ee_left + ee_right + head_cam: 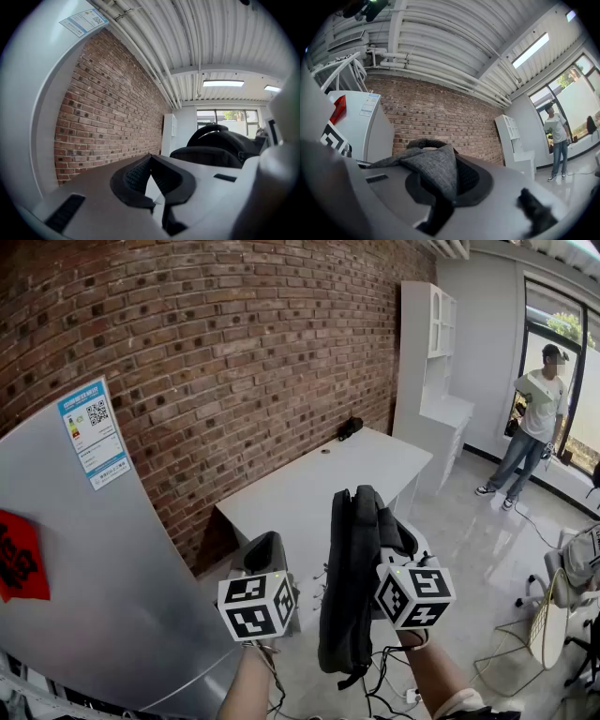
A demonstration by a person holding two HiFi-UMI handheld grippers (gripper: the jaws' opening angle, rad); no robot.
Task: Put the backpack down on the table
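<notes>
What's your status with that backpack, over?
Right gripper shut on backpack, hanging in air. Left gripper shut, empty. Table ahead, nothing blocking.

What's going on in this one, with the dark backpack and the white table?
A person carries the dark backpack with the right gripper, whose jaws are shut on a fold of its grey fabric. The bag hangs upright in the air in front of the white table by the brick wall, so it is not yet set down. The left gripper is held beside it, jaws together and empty.
</notes>
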